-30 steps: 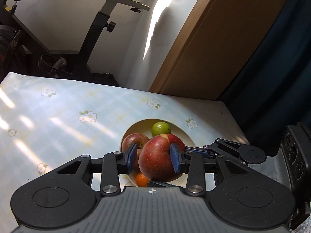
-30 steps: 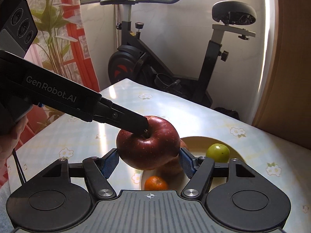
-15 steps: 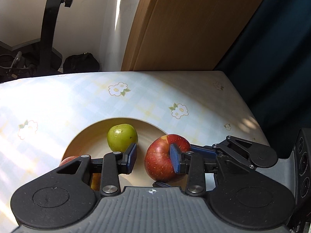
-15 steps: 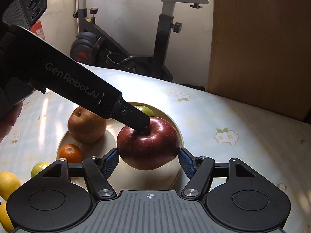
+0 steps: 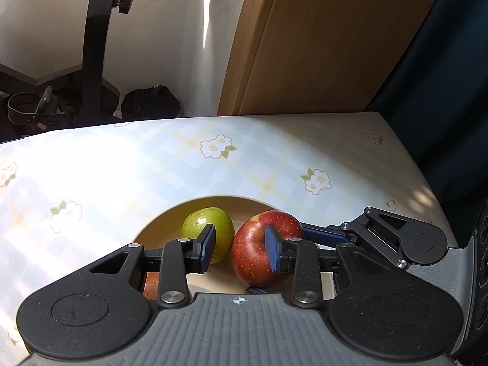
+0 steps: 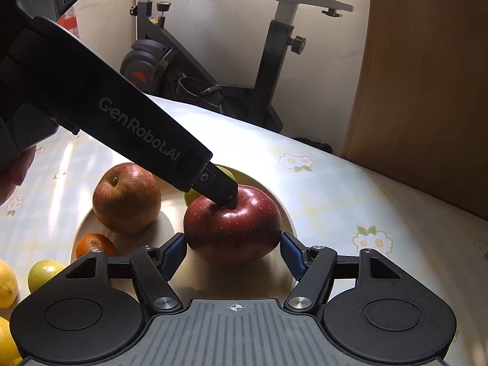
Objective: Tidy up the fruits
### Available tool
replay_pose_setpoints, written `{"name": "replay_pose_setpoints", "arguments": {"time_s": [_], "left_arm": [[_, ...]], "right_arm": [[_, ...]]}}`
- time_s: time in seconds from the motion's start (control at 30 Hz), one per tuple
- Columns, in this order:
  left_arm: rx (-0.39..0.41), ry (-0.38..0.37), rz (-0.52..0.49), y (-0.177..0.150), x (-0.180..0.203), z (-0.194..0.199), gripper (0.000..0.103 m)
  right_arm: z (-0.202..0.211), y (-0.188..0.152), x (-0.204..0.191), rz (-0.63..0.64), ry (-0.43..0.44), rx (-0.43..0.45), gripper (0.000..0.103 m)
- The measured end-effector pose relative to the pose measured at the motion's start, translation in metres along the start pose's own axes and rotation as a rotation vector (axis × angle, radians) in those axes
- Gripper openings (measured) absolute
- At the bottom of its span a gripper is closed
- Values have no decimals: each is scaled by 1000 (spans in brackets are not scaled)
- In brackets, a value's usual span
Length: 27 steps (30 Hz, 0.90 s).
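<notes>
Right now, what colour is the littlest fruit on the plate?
Orange, seen best in the right wrist view.

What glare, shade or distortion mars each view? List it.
Left wrist view: sun bleaches the tablecloth on the left, its right end lies in shade, and the fisheye bows its far edge. Right wrist view: a highlight streaks the dark red apple; nothing is blurred.

From the left wrist, the round beige plate's point(image 5: 213, 201) near half hides behind the gripper body; the right wrist's yellow lemons point(image 6: 6, 283) are cut off at the edge.
</notes>
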<state>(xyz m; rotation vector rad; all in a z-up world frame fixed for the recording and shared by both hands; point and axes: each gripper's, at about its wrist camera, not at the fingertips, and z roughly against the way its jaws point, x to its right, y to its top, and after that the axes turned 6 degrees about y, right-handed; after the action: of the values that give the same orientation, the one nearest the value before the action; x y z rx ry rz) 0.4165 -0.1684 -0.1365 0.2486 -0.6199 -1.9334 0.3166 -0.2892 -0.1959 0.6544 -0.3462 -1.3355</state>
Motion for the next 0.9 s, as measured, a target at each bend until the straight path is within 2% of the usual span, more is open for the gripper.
{"name": "replay_pose_setpoints", "arguments": {"time_s": [0.3, 0.47, 0.9], "left_arm": [[11, 41, 36, 1, -22, 10, 37], [19, 48, 49, 3, -25, 6, 39], [46, 98, 22, 0, -14, 14, 40]], "right_arm": [[-16, 14, -15, -11, 47, 9, 64], [-17, 16, -18, -16, 38, 5, 64], [18, 6, -23, -45, -2, 30, 64]]}}
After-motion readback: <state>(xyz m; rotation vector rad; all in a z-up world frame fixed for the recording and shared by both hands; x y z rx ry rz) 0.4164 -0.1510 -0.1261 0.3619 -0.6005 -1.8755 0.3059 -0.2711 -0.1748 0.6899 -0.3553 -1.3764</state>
